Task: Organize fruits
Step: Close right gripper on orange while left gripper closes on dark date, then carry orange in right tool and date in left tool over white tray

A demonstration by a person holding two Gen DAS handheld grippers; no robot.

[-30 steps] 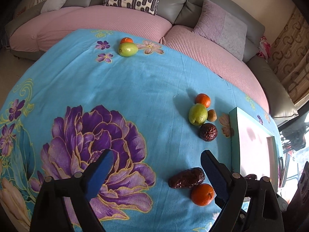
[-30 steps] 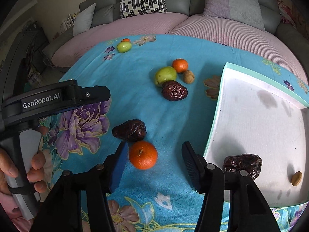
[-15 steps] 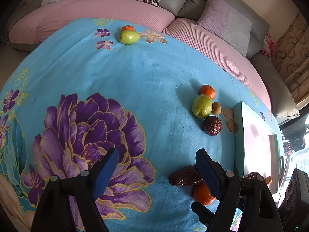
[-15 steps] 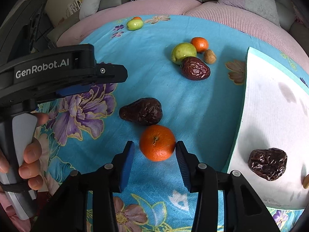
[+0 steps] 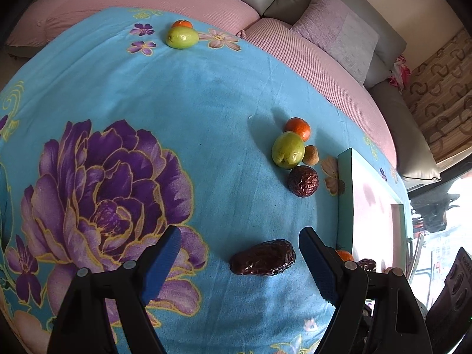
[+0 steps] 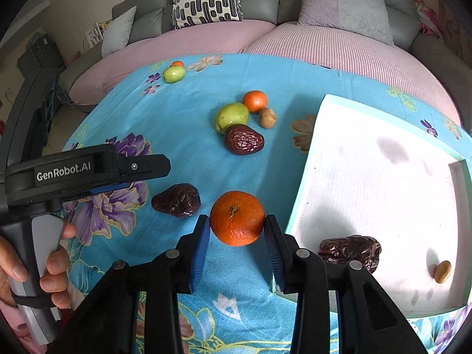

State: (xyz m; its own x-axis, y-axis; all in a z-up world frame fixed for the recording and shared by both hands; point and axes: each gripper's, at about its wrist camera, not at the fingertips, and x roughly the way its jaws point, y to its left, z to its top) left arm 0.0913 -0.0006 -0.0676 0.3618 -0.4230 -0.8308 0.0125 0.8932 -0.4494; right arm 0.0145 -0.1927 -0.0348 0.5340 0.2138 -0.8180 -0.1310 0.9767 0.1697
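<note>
The right tongs (image 6: pixel 237 230) close on a tangerine (image 6: pixel 237 217) atop a desk draped in a blue floral cloth (image 6: pixel 183 135), both blue pads pressed to the fruit's sides, as a person sorts fruit into a white tray (image 6: pixel 380 194) edged in pale green. The tangerine sits between a wrinkled dark date (image 6: pixel 177 200) to its left and the tray's near edge to its right; whether it has left the cloth cannot be told from these views. Already in the tray lie 1 dark date (image 6: pixel 349 250) and 1 small tan nut-like piece (image 6: pixel 442 271).

The left tongs (image 5: pixel 239 258), held in a hand (image 6: pixel 35 265) by a grey grip, stand wide open and empty just above the cloth, with the near date (image 5: pixel 262 257) lying between the fingers, closer to the right one, and untouched.

The step in hand appears to be the pick-up of the tangerine. The next move would call for a steady squeeze on a round, smooth fruit, a lift clear of the tray's raised rim, and a short carry rightward to a bare spot beside the date already there.

Still waiting on the cloth are a cluster of 4 items, a green fruit (image 6: pixel 231 116), a second tangerine (image 6: pixel 255 101), a small brown nut (image 6: pixel 267 117) and another date (image 6: pixel 243 139), plus a far pair at the back edge, a green fruit (image 6: pixel 174 74) and an orange one (image 6: pixel 177 63) behind it.
</note>
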